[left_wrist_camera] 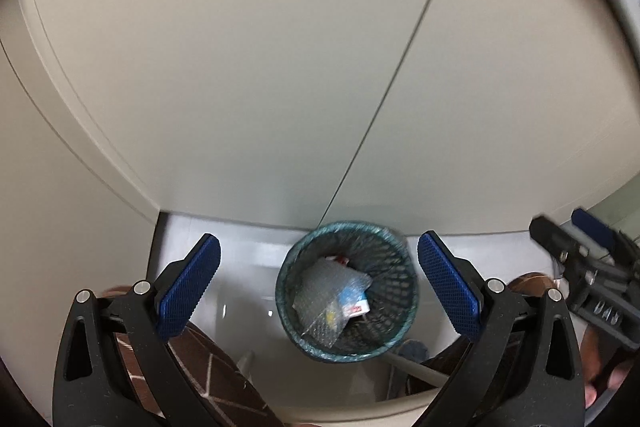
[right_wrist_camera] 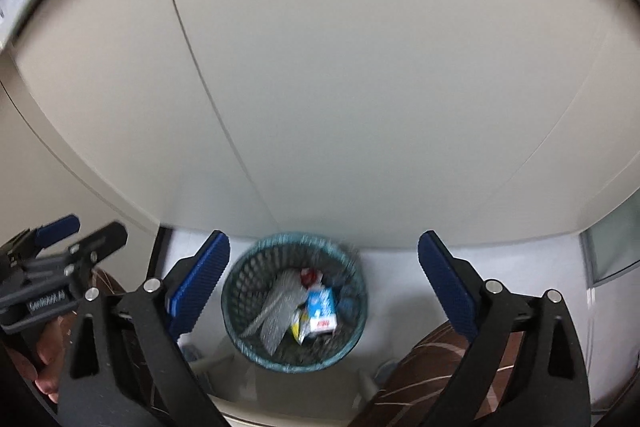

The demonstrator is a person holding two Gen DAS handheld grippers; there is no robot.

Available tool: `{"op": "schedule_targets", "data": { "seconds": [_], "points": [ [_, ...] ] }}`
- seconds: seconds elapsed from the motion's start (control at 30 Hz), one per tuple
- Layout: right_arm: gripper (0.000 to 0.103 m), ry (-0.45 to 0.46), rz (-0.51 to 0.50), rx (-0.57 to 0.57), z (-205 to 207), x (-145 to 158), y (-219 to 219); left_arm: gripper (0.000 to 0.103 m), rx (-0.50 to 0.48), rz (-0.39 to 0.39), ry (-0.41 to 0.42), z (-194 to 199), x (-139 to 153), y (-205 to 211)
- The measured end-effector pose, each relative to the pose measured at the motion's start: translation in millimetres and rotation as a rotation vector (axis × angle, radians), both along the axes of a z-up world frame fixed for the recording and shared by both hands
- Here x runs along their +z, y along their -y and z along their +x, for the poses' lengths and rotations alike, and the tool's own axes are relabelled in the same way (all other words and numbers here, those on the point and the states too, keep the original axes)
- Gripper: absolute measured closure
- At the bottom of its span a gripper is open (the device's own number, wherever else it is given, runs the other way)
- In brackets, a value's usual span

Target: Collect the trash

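Note:
A dark mesh wastebasket [left_wrist_camera: 400, 267] with a teal liner stands on the white floor against a beige wall; it also shows in the right wrist view [right_wrist_camera: 244, 267]. Inside lie a sheet of bubble wrap [left_wrist_camera: 320, 295], a small blue and white carton [right_wrist_camera: 321, 309] and a red scrap [right_wrist_camera: 308, 275]. My left gripper [left_wrist_camera: 320, 291] is open and empty, held above the basket. My right gripper [right_wrist_camera: 324, 287] is open and empty, also above the basket. Each gripper shows at the edge of the other's view: the right one [left_wrist_camera: 576, 247] and the left one [right_wrist_camera: 76, 239].
A beige wall [left_wrist_camera: 240, 67] with a vertical seam rises behind the basket. The person's legs in brown patterned trousers [right_wrist_camera: 424, 375] are below the grippers. A grey pale-edged surface [left_wrist_camera: 360, 399] lies under them. A glass panel [right_wrist_camera: 612, 247] is at the right.

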State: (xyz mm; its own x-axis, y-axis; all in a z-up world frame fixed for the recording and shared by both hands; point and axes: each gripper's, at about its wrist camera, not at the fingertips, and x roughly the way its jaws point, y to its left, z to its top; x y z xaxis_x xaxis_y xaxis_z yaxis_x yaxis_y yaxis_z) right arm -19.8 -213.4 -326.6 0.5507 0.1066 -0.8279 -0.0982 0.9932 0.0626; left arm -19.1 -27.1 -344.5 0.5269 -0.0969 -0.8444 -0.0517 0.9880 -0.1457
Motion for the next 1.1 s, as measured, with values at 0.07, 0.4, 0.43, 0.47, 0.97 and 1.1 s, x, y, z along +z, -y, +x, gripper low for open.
{"op": "schedule_targets", "data": {
  "seconds": [0.07, 0.4, 0.43, 0.47, 0.97, 1.1],
  "points": [
    [0.009, 0.05, 0.001, -0.01, -4.5, 30.4, 4.2, 0.006, -0.011, 0.014, 0.034, -6.1, 25.3, 2.5],
    [0.008, 0.264, 0.024, -0.055, -35.9, 172.8, 16.4, 0.006, 0.001, 0.078, 0.24, -45.3, 164.4, 11.4],
    [0.008, 0.28, 0.021, -0.055, -39.2, 184.6, 17.7, 0.006, 0.005, 0.082, 0.257, -48.2, 176.5, 11.4],
    [0.008, 0.296, 0.017, -0.055, -41.5, 194.5, 18.8, 0.006, 0.009, 0.087, 0.271, -50.3, 187.9, 11.9],
    [0.008, 0.393, 0.034, -0.055, -68.7, 274.9, 32.0, 0.006, 0.017, 0.098, 0.386, -71.6, 289.3, 13.6],
    [0.008, 0.402, 0.03, -0.057, -72.3, 284.4, 30.3, 0.006, 0.014, 0.092, 0.396, -74.2, 295.0, 13.6]
  ]
}}
